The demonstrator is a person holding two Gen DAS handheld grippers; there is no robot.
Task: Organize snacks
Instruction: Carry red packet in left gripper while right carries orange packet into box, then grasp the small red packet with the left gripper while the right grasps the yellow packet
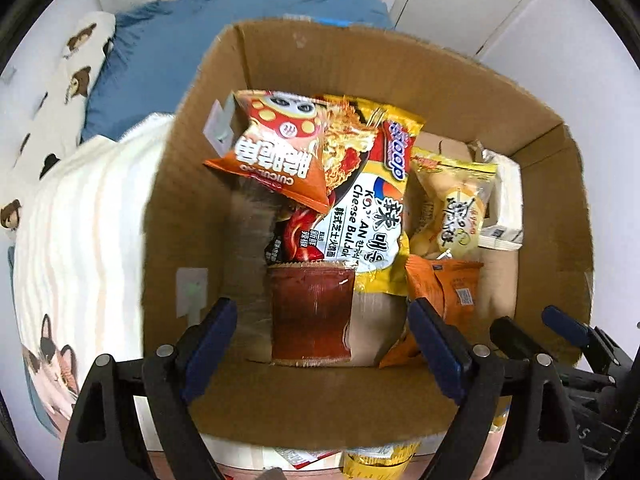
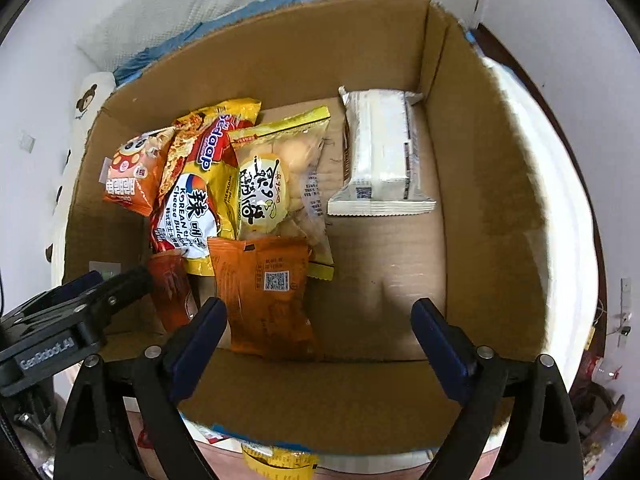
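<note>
Bedding (image 1: 80, 216), cardboard box (image 1: 440, 92), white walls (image 2: 560, 20)

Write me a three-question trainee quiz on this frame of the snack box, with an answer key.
1. True or false: the left gripper is clamped on a snack packet.
2. Which packet lies apart from the pile, nearest the right wall of the cardboard box in the right wrist view? A) the orange packet B) the white packet C) the yellow noodle packet
3. Fill in: the right gripper stands ____ above the box floor.

Key: 1 false, its jaws are apart and nothing is pressed between them. 2 B. 3 open.
</note>
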